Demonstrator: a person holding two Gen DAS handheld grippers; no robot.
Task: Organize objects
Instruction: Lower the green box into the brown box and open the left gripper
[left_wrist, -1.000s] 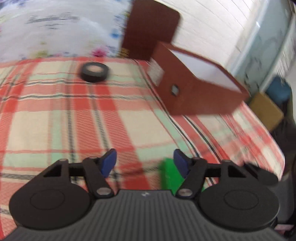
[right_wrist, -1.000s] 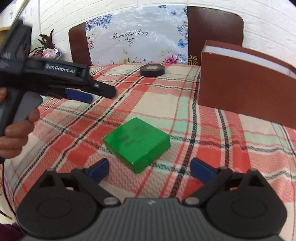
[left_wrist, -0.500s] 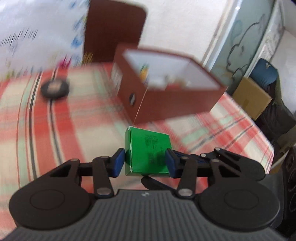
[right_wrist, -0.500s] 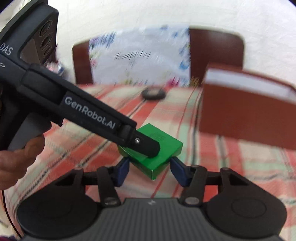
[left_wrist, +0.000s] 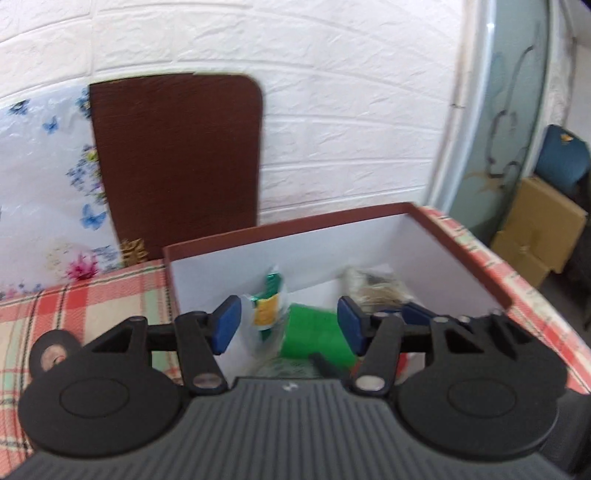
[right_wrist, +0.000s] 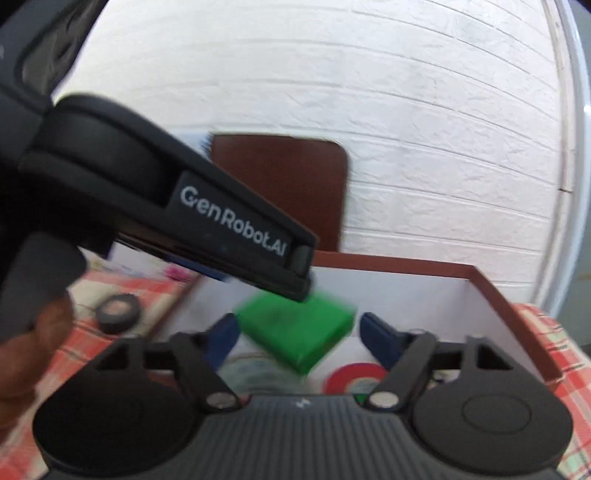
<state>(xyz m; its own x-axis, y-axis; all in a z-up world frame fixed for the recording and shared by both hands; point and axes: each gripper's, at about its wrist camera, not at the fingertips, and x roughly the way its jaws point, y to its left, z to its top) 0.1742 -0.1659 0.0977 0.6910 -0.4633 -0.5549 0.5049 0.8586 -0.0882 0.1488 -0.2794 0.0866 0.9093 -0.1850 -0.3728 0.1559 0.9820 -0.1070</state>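
I have both grippers over the open brown box (left_wrist: 461, 254), and the step in hand looks like dropping the green box (right_wrist: 299, 332) into it. To do it well I want the green box well inside the rim before letting go, clear of the near wall, so it lands flat on the bare white floor and not tilted on the things already there.

Nearest me, the right gripper (right_wrist: 295, 336) has its blue pads spread wide to either side of the green box; I see slim gaps on both sides, so I judge it is not gripping. The left gripper (left_wrist: 288, 325) is also spread, its pads apart with nothing pinched between them. The green box is motion-blurred and sits within the brown box's opening; whether it has landed I cannot tell.

From the right wrist view the left gripper slants down from the upper left, its tip just above the green box.

Farther in lie a green-and-yellow packet (left_wrist: 267, 306) and a clear bag (left_wrist: 373, 288). A black tape roll (right_wrist: 118, 314) remains on the table beyond the brown box's left wall.
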